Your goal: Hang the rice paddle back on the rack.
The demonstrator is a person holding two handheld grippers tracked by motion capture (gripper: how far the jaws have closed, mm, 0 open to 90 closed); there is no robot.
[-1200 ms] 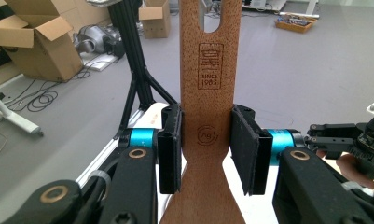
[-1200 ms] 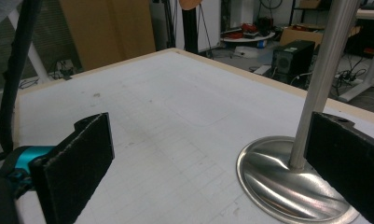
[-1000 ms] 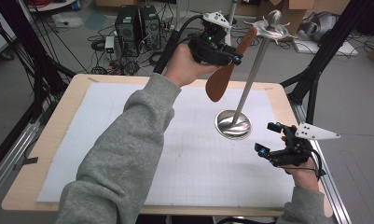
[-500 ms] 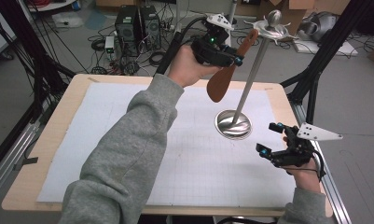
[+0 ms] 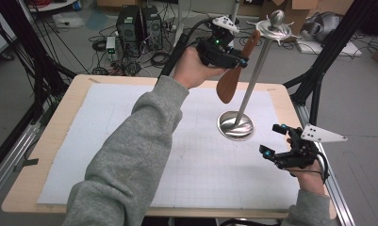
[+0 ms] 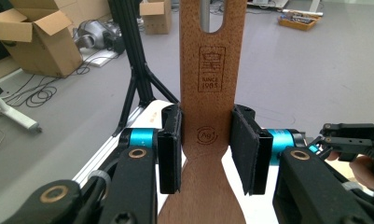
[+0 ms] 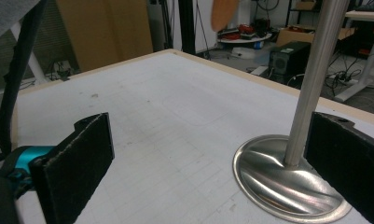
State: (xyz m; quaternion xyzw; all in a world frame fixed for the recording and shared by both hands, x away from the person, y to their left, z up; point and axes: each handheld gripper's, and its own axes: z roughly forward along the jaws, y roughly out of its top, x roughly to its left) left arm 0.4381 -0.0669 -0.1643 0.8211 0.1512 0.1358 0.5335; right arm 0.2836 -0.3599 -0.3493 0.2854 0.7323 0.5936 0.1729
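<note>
A wooden spatula hangs blade down above the table's far right, held by its handle. My left gripper is shut on it; in the left gripper view both pads press the flat handle just below its slotted hole. The handle's top leans near the hooked head of a steel stand, whose round base rests on the white mat. My right gripper is open low at the right of the base. In the right gripper view the pole rises beside its right pad.
A white gridded mat covers the wooden table. Black frame legs stand past the right edge. Computer towers, cables and cardboard boxes lie on the floor beyond the far edge.
</note>
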